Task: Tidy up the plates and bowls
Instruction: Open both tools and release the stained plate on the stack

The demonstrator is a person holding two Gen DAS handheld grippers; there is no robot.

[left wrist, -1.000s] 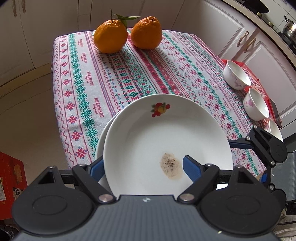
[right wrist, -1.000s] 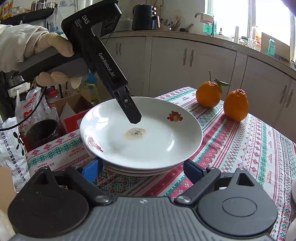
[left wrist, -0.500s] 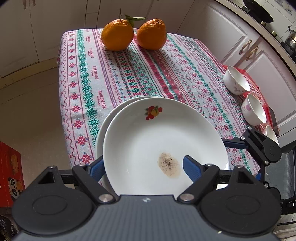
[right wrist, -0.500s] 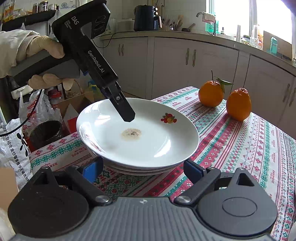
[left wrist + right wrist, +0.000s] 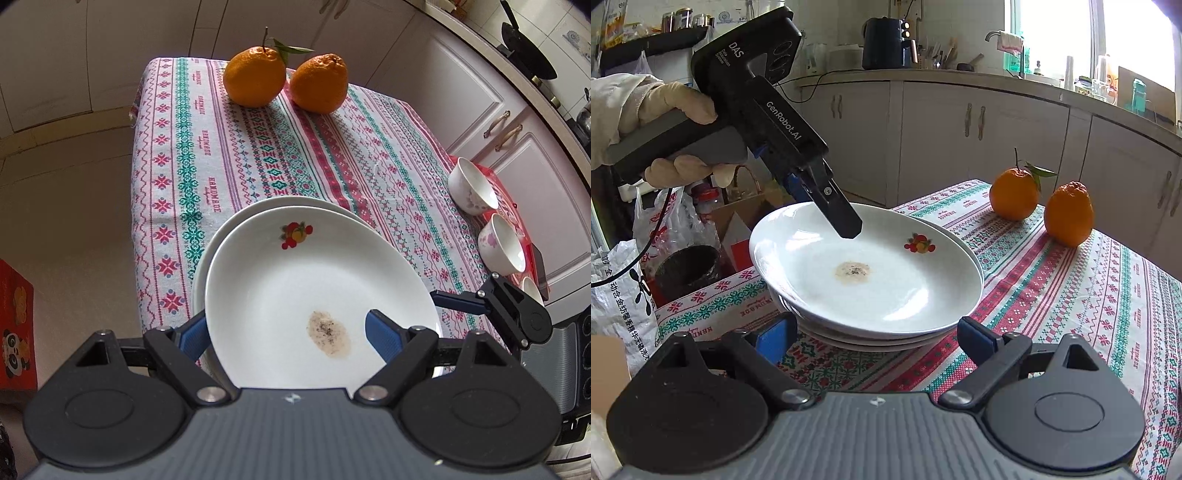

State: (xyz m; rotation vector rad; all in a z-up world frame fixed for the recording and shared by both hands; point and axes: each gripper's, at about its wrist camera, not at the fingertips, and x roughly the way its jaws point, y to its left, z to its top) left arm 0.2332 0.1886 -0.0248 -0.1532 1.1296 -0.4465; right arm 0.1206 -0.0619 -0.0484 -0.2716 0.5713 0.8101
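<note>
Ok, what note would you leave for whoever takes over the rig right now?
Left gripper: shut across the top plate rim, one finger above, one below; the plate is tilted on the plate stack.
Right gripper: open, empty, in front of the stack.
Bowls: three in a row near the table edge, unstacked.
Done: plates gathered in one pile.
Left: probably settle the top plate, then gather the bowls.

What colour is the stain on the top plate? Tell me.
Light brown with dark specks, on the white top plate; the stain shows best in the left wrist view.
</note>
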